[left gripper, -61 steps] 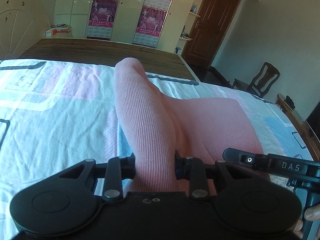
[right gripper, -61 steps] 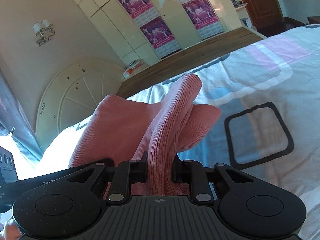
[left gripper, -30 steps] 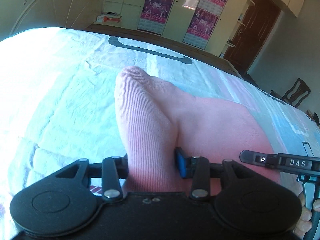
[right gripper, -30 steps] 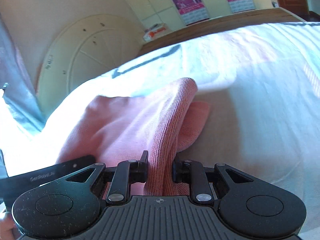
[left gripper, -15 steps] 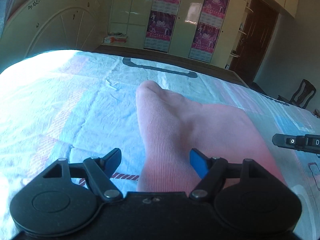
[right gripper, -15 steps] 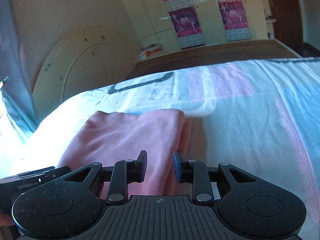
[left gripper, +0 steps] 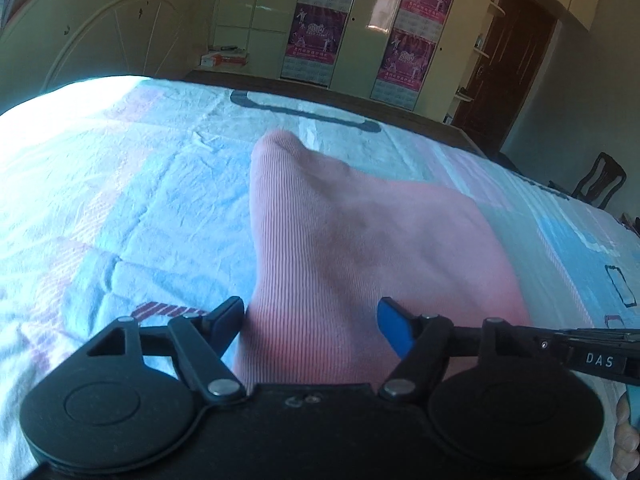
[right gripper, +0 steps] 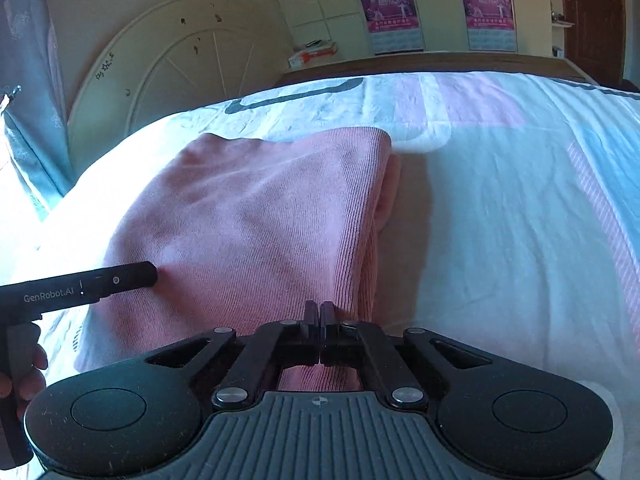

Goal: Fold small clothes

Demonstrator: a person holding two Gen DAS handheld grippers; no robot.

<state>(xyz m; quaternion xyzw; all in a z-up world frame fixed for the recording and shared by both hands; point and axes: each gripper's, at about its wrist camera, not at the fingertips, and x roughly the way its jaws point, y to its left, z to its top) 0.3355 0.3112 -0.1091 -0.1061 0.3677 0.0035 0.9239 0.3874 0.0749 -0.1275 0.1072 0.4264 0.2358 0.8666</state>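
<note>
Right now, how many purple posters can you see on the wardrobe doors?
4. In the left wrist view, two purple posters are stacked on one cream wardrobe door and two on a door further right. Others may be hidden outside the frame.

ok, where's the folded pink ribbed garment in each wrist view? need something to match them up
Left wrist: the folded pink ribbed garment fills the centre, running from mid-frame down between the spread fingers of the left gripper.
Right wrist: it lies centre-left, its folded edge just above the right gripper, whose fingers are shut with nothing between them.
Shared landmark: the orange-and-white box beyond the bed.
</note>
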